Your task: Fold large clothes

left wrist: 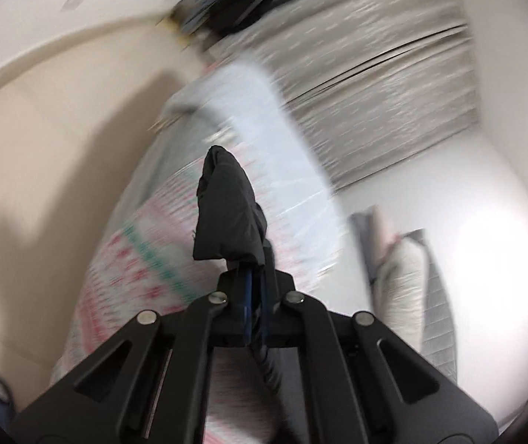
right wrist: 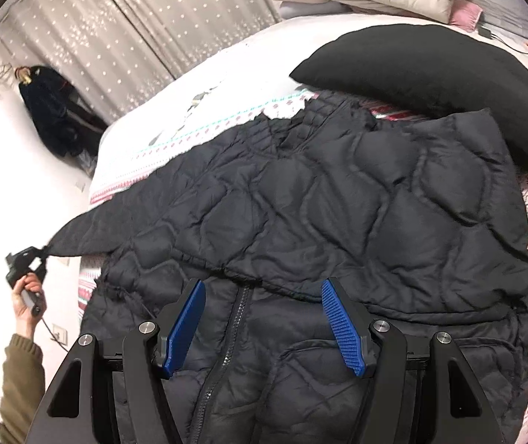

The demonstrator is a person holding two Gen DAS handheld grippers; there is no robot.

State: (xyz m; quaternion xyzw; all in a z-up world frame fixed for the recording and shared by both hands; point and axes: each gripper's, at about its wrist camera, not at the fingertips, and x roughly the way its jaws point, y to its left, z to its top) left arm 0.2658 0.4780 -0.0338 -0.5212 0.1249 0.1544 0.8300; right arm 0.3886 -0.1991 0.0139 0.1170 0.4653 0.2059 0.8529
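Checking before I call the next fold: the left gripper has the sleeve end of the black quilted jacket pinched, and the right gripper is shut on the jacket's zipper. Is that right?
Not quite. The right gripper is open: in the right wrist view its blue pads stand apart on either side of the zipper, pressing on nothing. The rest holds: the left gripper is shut on the sleeve end of the black quilted jacket.

The left gripper (right wrist: 43,255), held in the person's left hand (right wrist: 27,299) beyond the bed's left edge, has its jaws clamped together. The right gripper (right wrist: 262,318) hovers, blue pads (right wrist: 341,327) parted.
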